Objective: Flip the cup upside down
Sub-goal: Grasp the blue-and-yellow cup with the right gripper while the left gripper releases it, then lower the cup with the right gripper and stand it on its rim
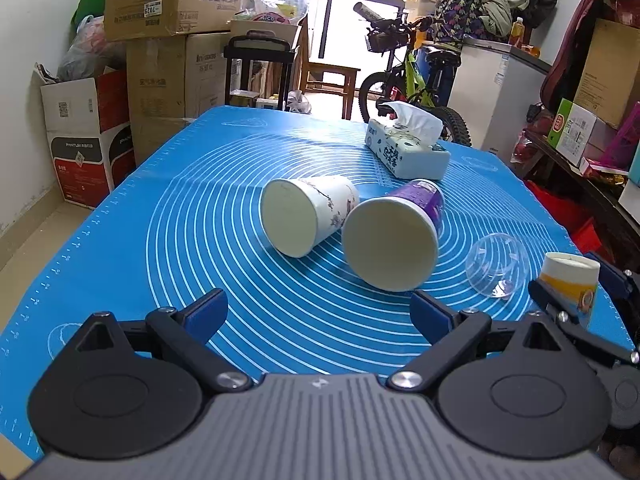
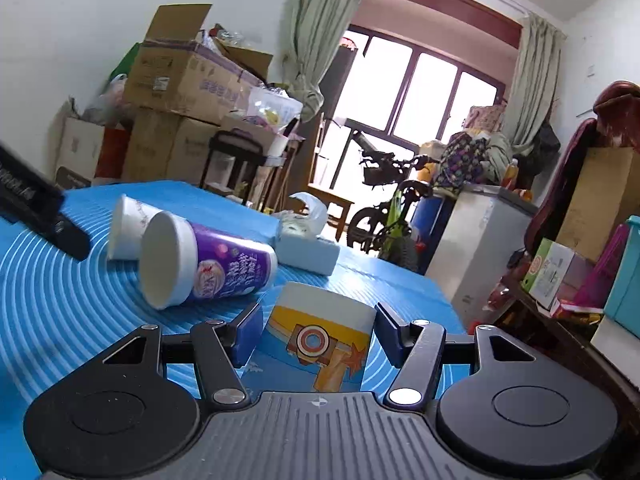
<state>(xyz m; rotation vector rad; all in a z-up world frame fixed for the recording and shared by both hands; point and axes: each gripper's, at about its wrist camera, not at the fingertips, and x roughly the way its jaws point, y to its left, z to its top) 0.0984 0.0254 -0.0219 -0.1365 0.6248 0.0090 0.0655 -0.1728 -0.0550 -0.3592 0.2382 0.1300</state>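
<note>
A blue and yellow paper cup [image 2: 320, 340] stands base up on the blue mat [image 2: 60, 300], between the two pads of my right gripper [image 2: 318, 334]. The pads sit close to its sides; I cannot tell whether they press it. The same cup [image 1: 570, 280] and the right gripper [image 1: 576, 292] show at the right edge of the left wrist view. My left gripper [image 1: 318, 314] is open and empty above the mat [image 1: 120, 260], short of a purple cup [image 1: 396, 236] and a white flowered cup [image 1: 304, 216], both lying on their sides.
A clear plastic dome lid [image 1: 496, 264] lies right of the purple cup. A tissue box [image 1: 404, 148] sits further back on the mat. Cardboard boxes [image 1: 160, 40], a bicycle [image 1: 408, 80] and a white freezer [image 1: 500, 92] stand beyond the table.
</note>
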